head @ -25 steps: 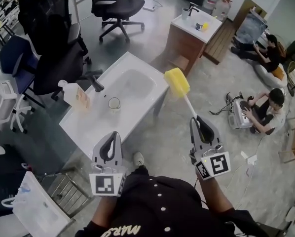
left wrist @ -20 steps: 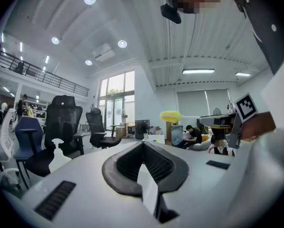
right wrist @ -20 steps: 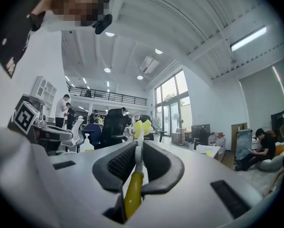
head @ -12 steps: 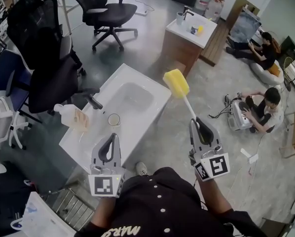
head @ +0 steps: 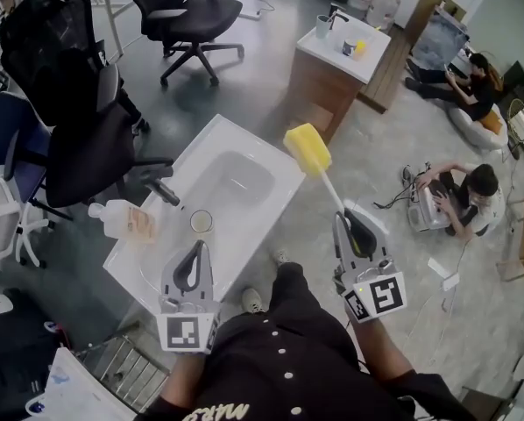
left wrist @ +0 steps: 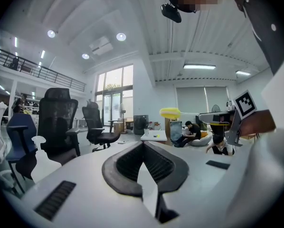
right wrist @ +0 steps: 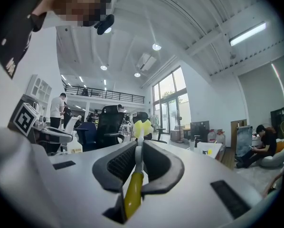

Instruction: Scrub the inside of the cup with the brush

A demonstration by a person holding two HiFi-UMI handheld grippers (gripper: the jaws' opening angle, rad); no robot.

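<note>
A clear glass cup point(head: 201, 222) stands on the white sink counter point(head: 271, 160), close to its near edge. My left gripper point(head: 199, 246) hangs just short of the cup, shut and empty; in the left gripper view its jaws point(left wrist: 143, 147) meet with nothing between them. My right gripper point(head: 344, 217) is shut on the handle of the brush point(head: 333, 189). The brush's yellow sponge head point(head: 307, 148) sticks out over the counter's right edge. In the right gripper view the yellow handle point(right wrist: 132, 194) runs between the jaws to the sponge head point(right wrist: 143, 127).
A soap pump bottle point(head: 122, 220) and a dark faucet point(head: 161, 191) sit left of the basin point(head: 231, 178). Office chairs point(head: 87, 139) crowd the left side. A wooden cabinet point(head: 336, 68) stands beyond. Two people point(head: 459, 196) sit on the floor at right.
Both grippers have moved forward toward the sink counter, the brush going along in the right one. The cup now lies closer to the left gripper's tips.
</note>
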